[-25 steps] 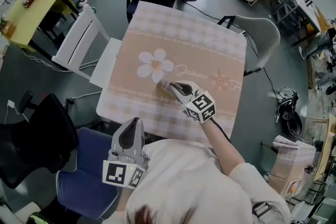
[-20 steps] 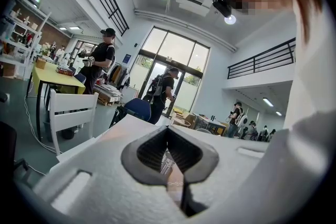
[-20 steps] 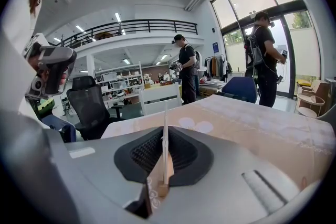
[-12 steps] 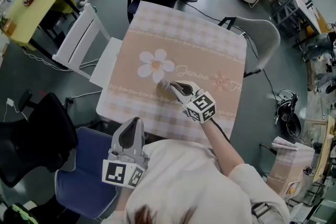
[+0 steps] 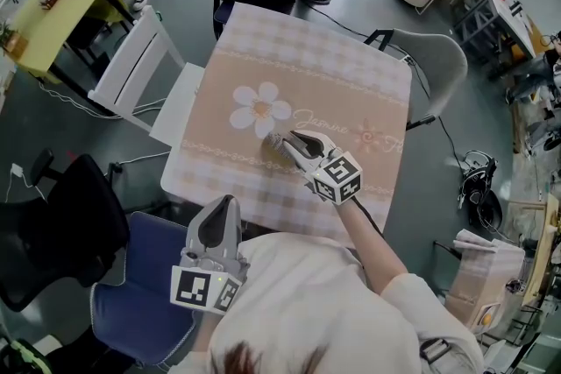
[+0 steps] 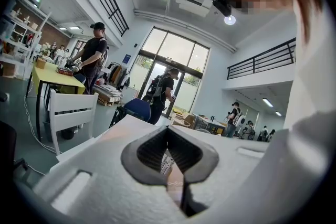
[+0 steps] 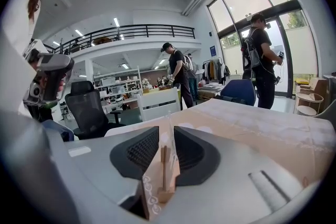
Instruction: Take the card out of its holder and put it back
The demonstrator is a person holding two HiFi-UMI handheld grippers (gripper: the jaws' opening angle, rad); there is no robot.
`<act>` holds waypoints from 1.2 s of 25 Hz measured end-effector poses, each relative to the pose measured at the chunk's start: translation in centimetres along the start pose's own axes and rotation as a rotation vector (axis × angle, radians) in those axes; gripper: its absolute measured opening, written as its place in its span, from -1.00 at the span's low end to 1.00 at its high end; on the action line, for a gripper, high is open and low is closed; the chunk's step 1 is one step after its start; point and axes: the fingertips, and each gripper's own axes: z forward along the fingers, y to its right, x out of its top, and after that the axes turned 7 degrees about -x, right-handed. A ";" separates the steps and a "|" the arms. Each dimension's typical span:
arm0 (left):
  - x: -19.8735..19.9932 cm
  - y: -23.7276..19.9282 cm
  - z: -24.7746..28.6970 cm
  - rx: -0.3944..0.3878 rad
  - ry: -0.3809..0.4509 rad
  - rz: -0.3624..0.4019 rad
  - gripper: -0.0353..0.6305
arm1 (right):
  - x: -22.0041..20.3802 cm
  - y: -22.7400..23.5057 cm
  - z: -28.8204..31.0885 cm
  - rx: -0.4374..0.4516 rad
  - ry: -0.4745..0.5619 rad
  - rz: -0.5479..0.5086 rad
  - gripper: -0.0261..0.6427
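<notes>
Head view: right gripper [image 5: 284,139] at the card holder [image 5: 271,146] in the middle of the table [image 5: 307,48]; left gripper [image 5: 224,206] well back, off the near edge, so the right is nearer; left gripper view: jaws together, nothing between; right gripper view: jaws, which have just been opening, flank the upright card [image 7: 168,139], which is seen edge-on in line with them and is seated in the card holder; pads clear of it.

The grey left gripper with its marker cube [image 5: 221,204] sits at 7 o'clock, pointing to 12, jaws together and empty. The matching right gripper [image 5: 282,139], on an outstretched forearm, points to 10 o'clock. Its jaws have just been opening, and a thin clear card [image 7: 169,136] stands loose between them.
</notes>
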 end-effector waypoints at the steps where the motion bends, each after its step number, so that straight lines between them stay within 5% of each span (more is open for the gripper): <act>1: 0.0 0.1 0.0 -0.001 0.000 0.001 -0.89 | 0.3 0.1 -0.1 -0.004 0.008 0.003 -0.66; 16: 0.2 1.0 0.1 -0.034 -0.007 0.010 -0.89 | 6.5 1.1 -4.6 -0.052 0.187 0.035 -0.79; 30: 0.1 2.0 -0.7 -0.051 -0.001 0.038 -0.89 | 12.4 -3.3 -13.8 -0.092 0.332 -0.010 -0.92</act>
